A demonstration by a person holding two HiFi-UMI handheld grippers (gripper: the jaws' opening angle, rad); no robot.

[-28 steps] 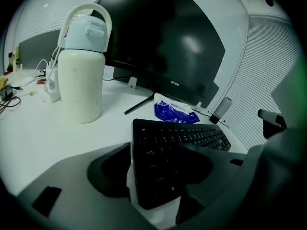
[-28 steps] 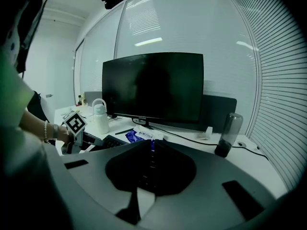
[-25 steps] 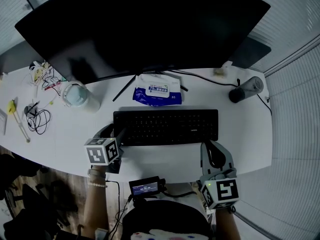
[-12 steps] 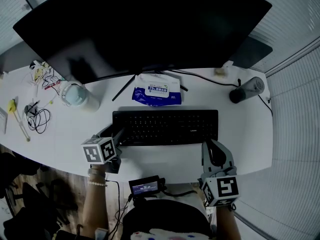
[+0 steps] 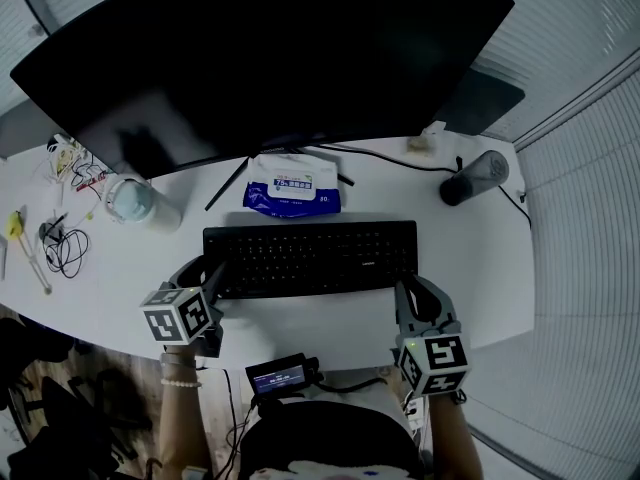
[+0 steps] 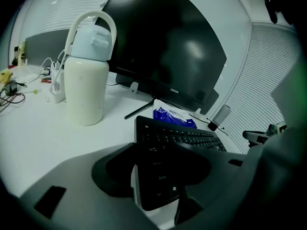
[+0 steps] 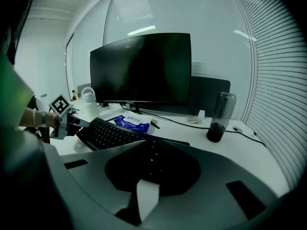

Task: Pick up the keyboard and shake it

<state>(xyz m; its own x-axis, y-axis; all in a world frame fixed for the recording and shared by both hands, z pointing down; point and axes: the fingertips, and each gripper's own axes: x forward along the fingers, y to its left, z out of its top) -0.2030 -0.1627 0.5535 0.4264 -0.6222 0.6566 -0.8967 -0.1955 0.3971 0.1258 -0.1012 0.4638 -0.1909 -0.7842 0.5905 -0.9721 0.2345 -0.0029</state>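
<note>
Showing right tongs (image 7: 147, 145) closed by keyboard (image 7: 105, 133): right gripper view only.

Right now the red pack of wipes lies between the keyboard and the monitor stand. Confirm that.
Wrong on the colour: the pack of wipes is blue, not red. It does lie between the keyboard and the monitor stand, as the head view shows.

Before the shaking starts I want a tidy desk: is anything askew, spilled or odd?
Nothing spilled or damaged. The keyboard lies square, the white bottle and dark tumbler stand upright. Only loose cables lie tangled at the desk's left end.
</note>
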